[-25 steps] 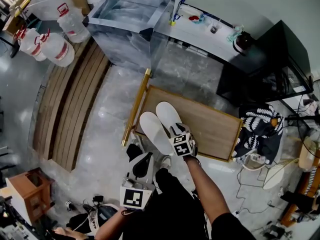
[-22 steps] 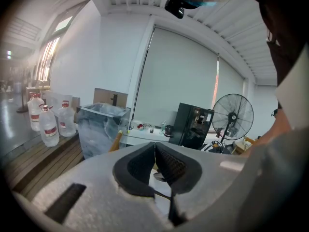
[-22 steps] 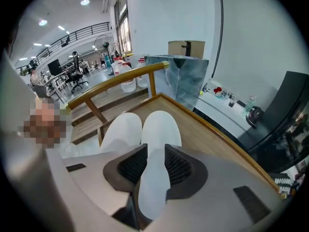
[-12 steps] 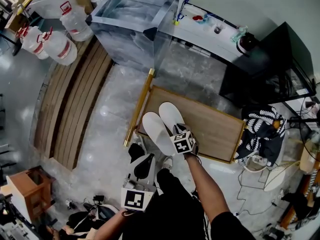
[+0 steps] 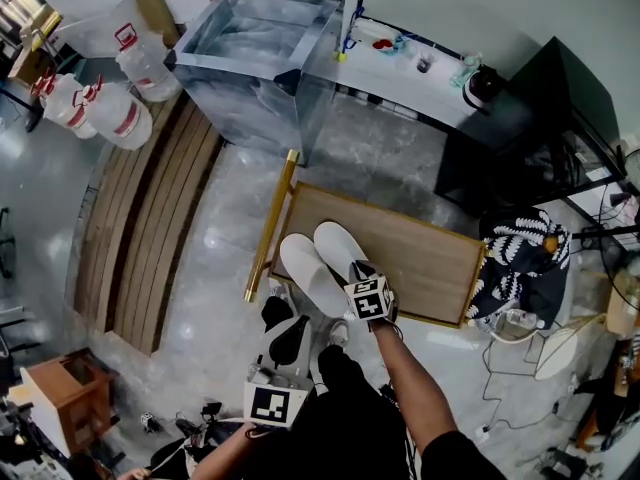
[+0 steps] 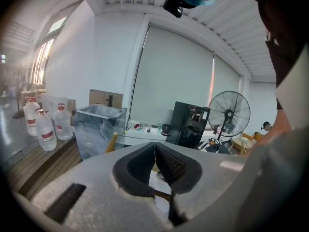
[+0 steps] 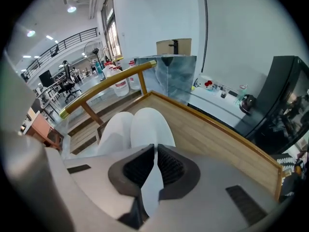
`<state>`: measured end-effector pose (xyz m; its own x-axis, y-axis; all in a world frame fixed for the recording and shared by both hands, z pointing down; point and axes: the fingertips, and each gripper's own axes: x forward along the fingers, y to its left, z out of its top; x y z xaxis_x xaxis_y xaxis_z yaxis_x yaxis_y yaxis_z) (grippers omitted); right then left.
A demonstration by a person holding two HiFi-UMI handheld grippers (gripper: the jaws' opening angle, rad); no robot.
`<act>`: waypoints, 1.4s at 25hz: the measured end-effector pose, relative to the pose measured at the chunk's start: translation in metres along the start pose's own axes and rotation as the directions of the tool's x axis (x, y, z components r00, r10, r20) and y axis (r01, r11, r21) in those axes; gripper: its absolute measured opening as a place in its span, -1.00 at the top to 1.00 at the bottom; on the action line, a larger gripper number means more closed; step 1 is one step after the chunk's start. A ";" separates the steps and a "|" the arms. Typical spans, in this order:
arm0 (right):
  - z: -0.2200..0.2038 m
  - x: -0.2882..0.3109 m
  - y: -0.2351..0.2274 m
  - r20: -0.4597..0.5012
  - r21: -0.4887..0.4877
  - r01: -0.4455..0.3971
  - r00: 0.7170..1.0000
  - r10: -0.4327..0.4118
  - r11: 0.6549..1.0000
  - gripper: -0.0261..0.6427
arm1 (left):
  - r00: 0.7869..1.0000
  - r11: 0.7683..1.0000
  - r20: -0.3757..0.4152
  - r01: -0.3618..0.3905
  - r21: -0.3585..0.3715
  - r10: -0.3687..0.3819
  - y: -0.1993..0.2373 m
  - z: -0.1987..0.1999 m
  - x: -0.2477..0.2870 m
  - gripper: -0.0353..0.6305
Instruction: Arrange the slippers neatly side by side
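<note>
Two white slippers lie side by side, toes away from me, at the near left corner of a low wooden table [image 5: 430,258]. The left slipper [image 5: 308,271] [image 7: 115,129] touches the right slipper [image 5: 338,241] [image 7: 149,122]. My right gripper [image 5: 356,272] [image 7: 155,151] points steeply down at the right slipper's heel. Its jaws have just been closing, and a white strip of the slipper's heel edge is pinched between the pads. My left gripper [image 5: 287,334] [image 6: 154,148] hangs off the table's near side, shut with nothing in it, apart from both slippers.
A gold rail [image 5: 270,223] runs along the table's left edge. Beyond stand a marbled open tank [image 5: 260,53], water bottles [image 5: 125,113], slatted wooden boards [image 5: 140,218] and a black cabinet [image 5: 530,128]. A black-and-white patterned cloth [image 5: 520,258] lies right of the table.
The slippers and both grippers keep their places; only the head view has shifted a little.
</note>
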<state>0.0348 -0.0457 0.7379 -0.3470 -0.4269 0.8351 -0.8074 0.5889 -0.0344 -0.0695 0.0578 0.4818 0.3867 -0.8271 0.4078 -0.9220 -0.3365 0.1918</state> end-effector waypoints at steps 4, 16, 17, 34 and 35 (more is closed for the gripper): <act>-0.013 -0.016 -0.009 0.009 0.059 0.013 1.000 -0.013 0.998 0.84 | 1.000 0.999 -0.002 0.031 0.016 -0.031 -0.015 0.002 0.003 0.84; -0.065 -0.062 -0.058 0.032 0.306 0.085 0.995 -0.100 0.948 0.85 | 0.988 0.985 -0.012 0.154 0.083 -0.153 -0.066 0.014 0.015 0.84; -0.069 -0.066 -0.063 0.034 0.335 0.088 0.994 -0.106 0.938 0.85 | 0.987 0.983 -0.015 0.161 0.086 -0.160 -0.069 0.014 0.016 0.84; -0.131 -0.107 -0.156 0.021 0.620 0.191 0.966 -0.259 0.761 0.85 | 0.961 0.950 -0.052 0.275 0.147 -0.270 -0.115 0.016 0.040 0.84; -0.134 -0.108 -0.161 0.017 0.633 0.198 0.963 -0.269 0.748 0.85 | 0.960 0.949 -0.056 0.279 0.148 -0.274 -0.117 0.018 0.043 0.84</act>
<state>0.2661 -0.0028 0.7265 -0.1249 -0.5810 0.8042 -0.9750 -0.0784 -0.2081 0.0542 0.0539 0.4610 0.6250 -0.6768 0.3889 -0.7699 -0.6168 0.1639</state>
